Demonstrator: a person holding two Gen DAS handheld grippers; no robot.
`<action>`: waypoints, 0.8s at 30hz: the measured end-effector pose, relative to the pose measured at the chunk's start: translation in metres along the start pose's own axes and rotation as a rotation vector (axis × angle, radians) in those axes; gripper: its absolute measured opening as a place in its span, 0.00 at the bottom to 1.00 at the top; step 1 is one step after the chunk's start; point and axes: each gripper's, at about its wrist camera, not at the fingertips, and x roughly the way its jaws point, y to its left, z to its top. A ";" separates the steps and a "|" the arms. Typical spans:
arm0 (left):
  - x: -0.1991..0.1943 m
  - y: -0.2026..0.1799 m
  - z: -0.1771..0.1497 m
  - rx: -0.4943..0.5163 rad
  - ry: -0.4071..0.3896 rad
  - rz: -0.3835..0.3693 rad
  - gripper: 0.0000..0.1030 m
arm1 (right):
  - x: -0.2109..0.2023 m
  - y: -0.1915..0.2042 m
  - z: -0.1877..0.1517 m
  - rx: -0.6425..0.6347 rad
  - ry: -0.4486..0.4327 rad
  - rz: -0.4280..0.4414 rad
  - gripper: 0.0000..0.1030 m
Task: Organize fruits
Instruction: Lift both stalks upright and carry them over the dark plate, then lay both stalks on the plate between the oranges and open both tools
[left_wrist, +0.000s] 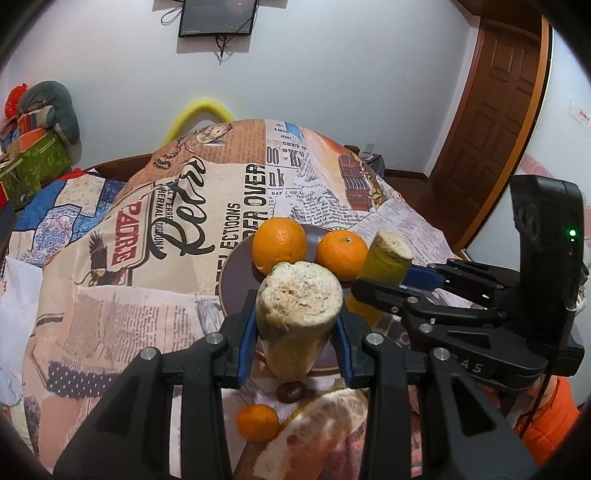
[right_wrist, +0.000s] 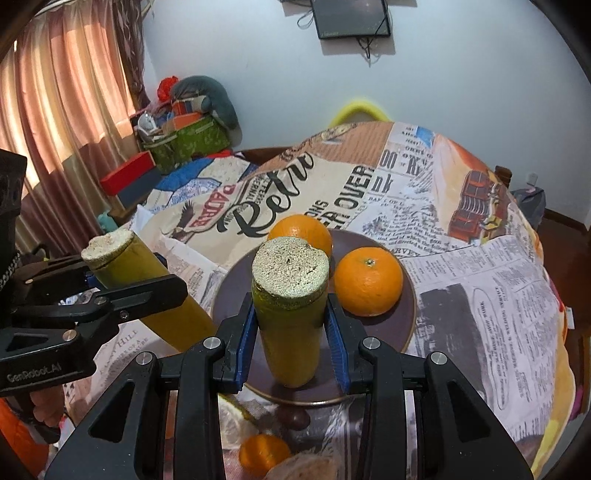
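Home, a lived-in room. Pleated curtains over a lit window at upper left; panelled wooden door at right. Wall-mounted screen with dangling cables at top centre. Newspaper-print tablecloth over the counter; cluttered storage boxes left of centre.

Each camera rides just behind its own tongs and looks forward and steeply down along them at the surface draped in newspaper-print cloth, very close in. The left wrist view catches the right tongs at its right edge; the right wrist view catches the left tongs at its left edge. Both share the round dark brown plate with two oranges and the white back wall.
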 end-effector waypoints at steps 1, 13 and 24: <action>0.002 0.001 0.001 -0.001 0.004 0.000 0.35 | 0.004 -0.001 0.001 0.001 0.010 0.003 0.32; 0.034 0.009 0.009 -0.008 0.060 -0.011 0.35 | 0.026 -0.011 0.014 -0.027 0.043 0.014 0.32; 0.059 0.003 0.017 0.010 0.093 0.004 0.35 | 0.035 -0.030 0.019 -0.009 0.052 -0.017 0.38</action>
